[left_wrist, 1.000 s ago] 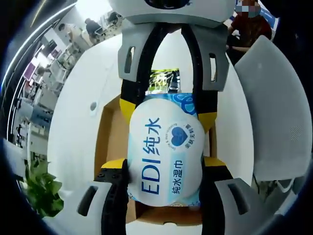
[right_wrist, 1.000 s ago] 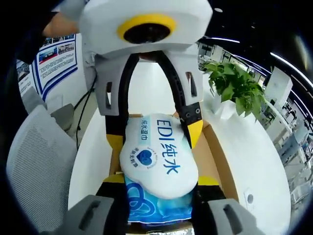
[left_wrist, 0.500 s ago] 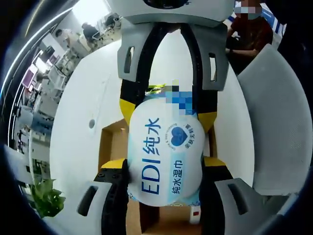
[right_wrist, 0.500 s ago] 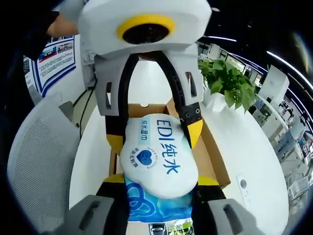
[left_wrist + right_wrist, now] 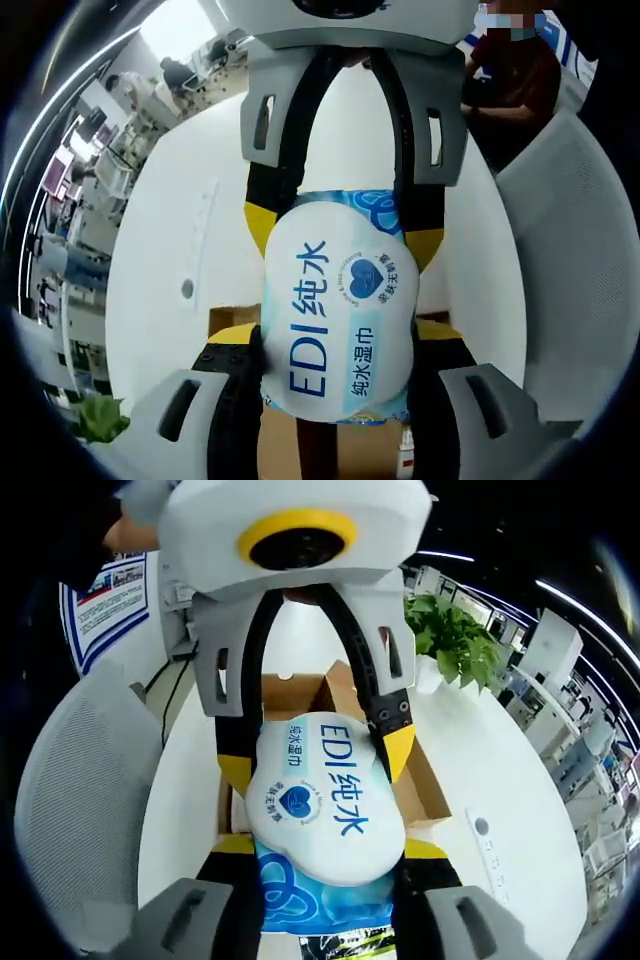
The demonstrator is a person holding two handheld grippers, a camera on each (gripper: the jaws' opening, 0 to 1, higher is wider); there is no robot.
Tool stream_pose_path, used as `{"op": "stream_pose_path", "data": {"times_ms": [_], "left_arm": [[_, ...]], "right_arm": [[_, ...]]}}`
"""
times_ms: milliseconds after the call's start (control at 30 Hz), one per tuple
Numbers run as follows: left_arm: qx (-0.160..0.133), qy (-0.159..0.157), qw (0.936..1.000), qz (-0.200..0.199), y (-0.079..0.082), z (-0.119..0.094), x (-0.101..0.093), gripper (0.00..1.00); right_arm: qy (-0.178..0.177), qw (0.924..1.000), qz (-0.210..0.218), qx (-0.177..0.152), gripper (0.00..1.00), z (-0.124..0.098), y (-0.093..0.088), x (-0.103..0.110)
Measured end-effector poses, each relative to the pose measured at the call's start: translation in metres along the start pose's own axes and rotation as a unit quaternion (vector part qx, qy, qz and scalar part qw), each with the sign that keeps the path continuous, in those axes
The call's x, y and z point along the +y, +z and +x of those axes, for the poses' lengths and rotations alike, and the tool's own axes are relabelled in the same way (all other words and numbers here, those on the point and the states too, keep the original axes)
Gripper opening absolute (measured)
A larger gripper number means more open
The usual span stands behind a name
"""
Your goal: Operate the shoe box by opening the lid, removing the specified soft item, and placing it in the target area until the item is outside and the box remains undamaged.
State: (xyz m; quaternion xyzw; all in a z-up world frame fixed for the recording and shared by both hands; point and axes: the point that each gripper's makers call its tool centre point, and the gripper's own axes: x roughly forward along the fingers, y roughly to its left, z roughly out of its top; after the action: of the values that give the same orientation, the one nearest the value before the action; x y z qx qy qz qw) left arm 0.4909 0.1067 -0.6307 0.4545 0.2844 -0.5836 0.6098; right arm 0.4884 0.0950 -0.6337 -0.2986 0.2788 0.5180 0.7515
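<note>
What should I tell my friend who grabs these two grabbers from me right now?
Left gripper: shut on the wipes pack at one end.
Right gripper: shut on the same wipes pack from the opposite end.
The shoe box sits open on the white table, below the pack, undamaged as far as shows.
Done: lid open, pack lifted out.
Left: carry the pack aside, set it on the table, open both grippers.

Most of the open brown cardboard shoe box (image 5: 420,780) is hidden behind the white-and-blue soft wet-wipes pack (image 5: 325,815), its interior left unseen in both views.
</note>
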Motion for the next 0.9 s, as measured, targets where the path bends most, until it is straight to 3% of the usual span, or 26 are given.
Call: {"op": "stream_pose_path", "data": {"times_ms": [433,900], "left_arm": [[-0.009,0.004,0.9999,0.006,0.029,0.030,0.008,0.58],[-0.009,0.003,0.9999,0.010,0.037,0.061,0.015,0.58]], "right_arm": [[-0.009,0.9999,-0.002,0.009,0.46,-0.013,-0.035,-0.016],[-0.013,0.9999,-0.001,0.010,0.46,-0.008,-0.067,-0.029]]}}
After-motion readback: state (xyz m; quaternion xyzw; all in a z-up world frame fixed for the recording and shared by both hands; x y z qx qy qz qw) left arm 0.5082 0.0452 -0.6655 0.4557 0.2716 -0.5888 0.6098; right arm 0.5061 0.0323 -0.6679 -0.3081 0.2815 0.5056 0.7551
